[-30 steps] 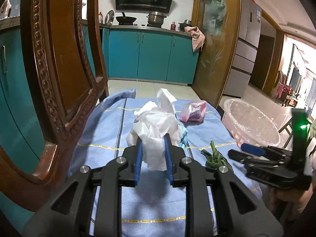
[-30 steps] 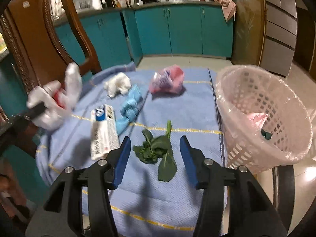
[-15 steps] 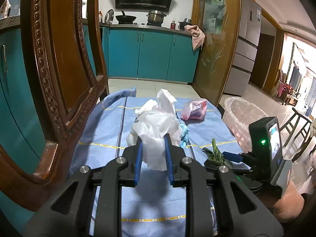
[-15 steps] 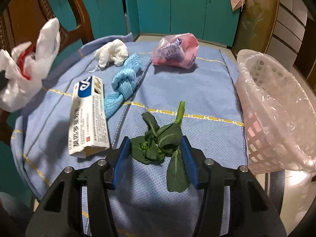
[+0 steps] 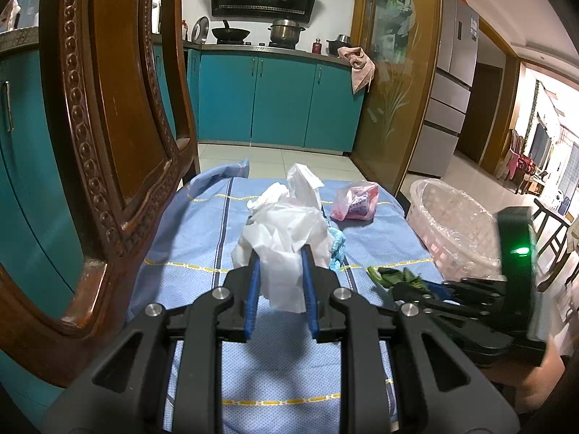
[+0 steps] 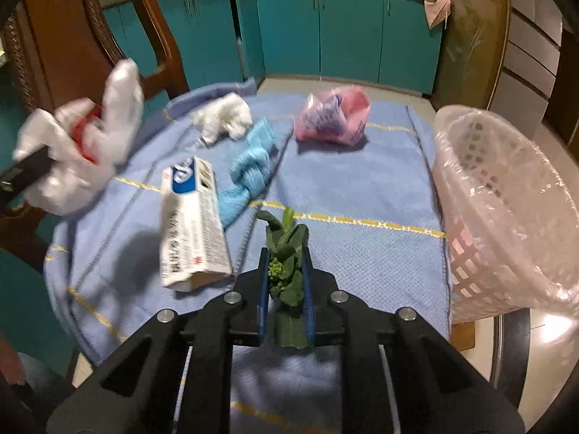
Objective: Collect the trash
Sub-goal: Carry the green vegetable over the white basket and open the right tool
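My left gripper (image 5: 279, 267) is shut on a crumpled white plastic bag (image 5: 284, 238) and holds it above the blue tablecloth (image 5: 202, 238); the bag also shows in the right wrist view (image 6: 77, 144). My right gripper (image 6: 286, 264) is shut on a green leafy vegetable scrap (image 6: 286, 253), lifted just off the cloth; the scrap also shows in the left wrist view (image 5: 396, 278). A pink lined basket (image 6: 506, 199) stands at the right. A toothpaste box (image 6: 193, 220), blue cloth knot (image 6: 249, 173), white tissue (image 6: 224, 117) and pink bag (image 6: 333, 114) lie on the table.
A carved wooden chair back (image 5: 108, 126) stands close at the left of the table. Teal kitchen cabinets (image 5: 275, 101) line the far wall. The table's right edge runs beside the basket (image 5: 456, 228).
My right gripper has closed on the vegetable scrap and lifted it slightly. My left gripper keeps holding the white bag with little movement.
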Available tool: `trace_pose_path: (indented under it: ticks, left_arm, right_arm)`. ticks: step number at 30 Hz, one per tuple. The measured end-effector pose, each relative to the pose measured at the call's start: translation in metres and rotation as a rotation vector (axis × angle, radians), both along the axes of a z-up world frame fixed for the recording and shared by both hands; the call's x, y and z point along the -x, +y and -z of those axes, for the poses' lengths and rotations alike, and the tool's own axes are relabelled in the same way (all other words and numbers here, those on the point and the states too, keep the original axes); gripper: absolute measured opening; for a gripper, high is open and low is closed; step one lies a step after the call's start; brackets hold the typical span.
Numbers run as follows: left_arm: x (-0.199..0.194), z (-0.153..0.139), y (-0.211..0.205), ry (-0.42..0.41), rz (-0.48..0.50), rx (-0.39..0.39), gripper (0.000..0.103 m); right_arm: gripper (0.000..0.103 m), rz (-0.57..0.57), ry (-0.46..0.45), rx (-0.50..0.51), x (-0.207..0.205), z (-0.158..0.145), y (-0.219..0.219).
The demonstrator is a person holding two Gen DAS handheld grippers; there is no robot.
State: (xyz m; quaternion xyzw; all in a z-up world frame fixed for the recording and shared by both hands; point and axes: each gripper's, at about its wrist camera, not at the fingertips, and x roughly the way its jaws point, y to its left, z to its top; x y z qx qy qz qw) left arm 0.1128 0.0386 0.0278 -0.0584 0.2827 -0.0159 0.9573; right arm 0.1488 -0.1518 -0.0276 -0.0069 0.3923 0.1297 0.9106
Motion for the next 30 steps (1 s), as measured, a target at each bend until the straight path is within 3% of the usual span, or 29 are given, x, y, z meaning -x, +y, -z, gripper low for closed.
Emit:
trace_pose_path:
  ticks: [7,21,24,30]
  left_arm:
    - [-0.001,0.001,-0.003,0.005,0.011,-0.004,0.022]
    - [-0.006,0.002,-0.006,0.023,0.018,-0.019,0.022]
    - [-0.006,0.003,-0.005,0.023,0.017,-0.017,0.022]
    - [-0.006,0.004,-0.005,0.028,0.019,-0.025,0.022]
  right_arm:
    - [0.016,0.01,-0.111,-0.046,0.02,-0.028,-0.007]
    - [0.016,0.013,-0.088,-0.056,0.015,-0.026,-0.011]
    - [0.016,0.03,-0.127,-0.088,0.016,-0.035,-0.02]
    - [0.016,0.307,-0.329,-0.191,0.004,-0.08,-0.111]
